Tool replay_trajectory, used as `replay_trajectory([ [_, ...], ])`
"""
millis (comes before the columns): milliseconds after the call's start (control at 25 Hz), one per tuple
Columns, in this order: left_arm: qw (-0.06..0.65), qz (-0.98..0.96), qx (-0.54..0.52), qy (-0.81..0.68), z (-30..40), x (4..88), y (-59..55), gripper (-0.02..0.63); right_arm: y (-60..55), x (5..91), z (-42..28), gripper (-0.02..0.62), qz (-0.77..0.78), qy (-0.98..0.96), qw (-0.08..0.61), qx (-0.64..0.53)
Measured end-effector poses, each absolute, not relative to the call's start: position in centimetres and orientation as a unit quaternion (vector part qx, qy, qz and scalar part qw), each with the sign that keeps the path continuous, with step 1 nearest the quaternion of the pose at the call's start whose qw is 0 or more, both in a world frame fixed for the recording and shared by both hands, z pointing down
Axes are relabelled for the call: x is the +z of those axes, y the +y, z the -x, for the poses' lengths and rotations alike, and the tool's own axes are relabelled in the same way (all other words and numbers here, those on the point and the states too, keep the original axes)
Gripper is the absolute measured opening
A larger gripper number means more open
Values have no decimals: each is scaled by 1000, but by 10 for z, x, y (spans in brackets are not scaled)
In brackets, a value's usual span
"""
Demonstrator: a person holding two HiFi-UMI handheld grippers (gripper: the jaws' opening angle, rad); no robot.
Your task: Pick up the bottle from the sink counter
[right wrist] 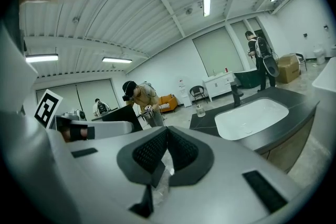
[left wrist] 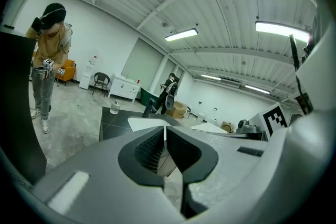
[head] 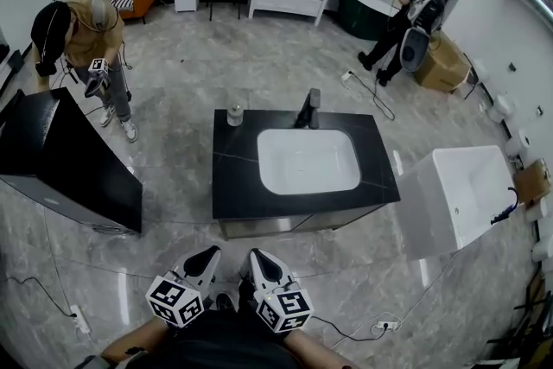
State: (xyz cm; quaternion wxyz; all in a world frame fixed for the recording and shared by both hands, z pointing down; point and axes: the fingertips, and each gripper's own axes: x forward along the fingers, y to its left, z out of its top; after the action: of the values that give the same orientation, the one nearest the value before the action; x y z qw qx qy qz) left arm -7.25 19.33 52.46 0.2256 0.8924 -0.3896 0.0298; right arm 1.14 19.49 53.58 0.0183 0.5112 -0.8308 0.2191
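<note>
**Step in hand:** approach; no reach is begun.

**Bottle:** The bottle (head: 235,115) stands upright on the counter (head: 238,186), at its far left corner. It is left of the faucet (head: 311,108) and beyond the basin (head: 308,160). Nothing touches it.

**Grippers:** The left gripper (head: 206,257) and right gripper (head: 259,259) sit side by side near the person's body. They are short of the counter's near edge and well apart from the bottle. Both are clenched with nothing between the pads, as each gripper view confirms.

**Judgement:** The next move calls for closing in along the counter's left side. One gripper's jaws must then part and be set either side of the bottle's body before closing. The left gripper appears the better placed.
</note>
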Motion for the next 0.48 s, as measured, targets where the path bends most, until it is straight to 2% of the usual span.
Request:
replay_trajectory([
  [480, 230, -882, 46, -408, 42, 532, 100, 2, 93, 544, -38, 8, -489, -840, -4, 237],
])
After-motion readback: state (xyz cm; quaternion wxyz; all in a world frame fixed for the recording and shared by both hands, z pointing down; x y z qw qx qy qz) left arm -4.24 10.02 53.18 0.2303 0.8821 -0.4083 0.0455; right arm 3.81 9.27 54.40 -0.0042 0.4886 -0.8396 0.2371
